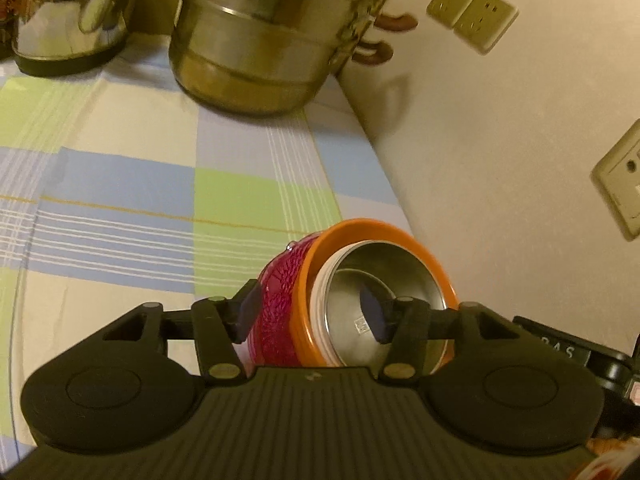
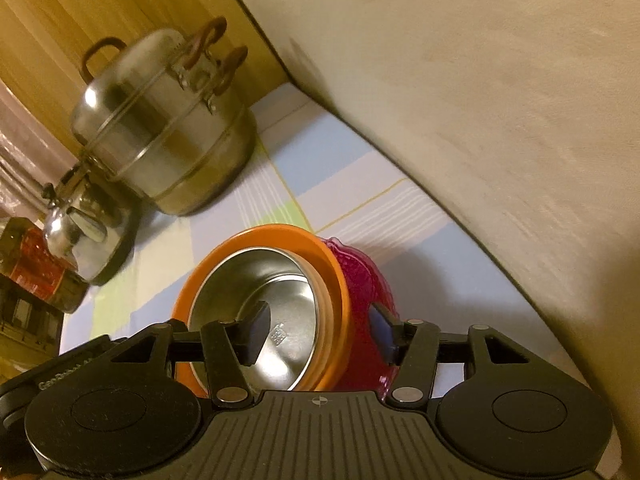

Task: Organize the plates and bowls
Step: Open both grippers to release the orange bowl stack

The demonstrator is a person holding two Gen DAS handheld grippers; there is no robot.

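A nested stack stands on the checked tablecloth [image 1: 120,184] close to the wall: a steel bowl [image 1: 400,272] inside an orange-rimmed bowl [image 1: 360,226] inside a red patterned glass bowl [image 1: 276,300]. My left gripper [image 1: 312,314] straddles the stack's wall, one pad outside the red bowl and one inside the steel bowl, with gaps showing. From the other side my right gripper [image 2: 320,331] straddles the same stack: steel bowl [image 2: 256,280], orange bowl [image 2: 280,236], red bowl [image 2: 360,276]. Its pads also stand apart from the walls. Both are open.
A tall steel steamer pot [image 1: 260,40] [image 2: 168,132] and a shiny kettle [image 1: 68,12] [image 2: 84,232] stand at the far end of the table. The wall [image 2: 480,120] with sockets [image 1: 472,12] runs along the side. A red box [image 2: 28,264] sits beyond the kettle.
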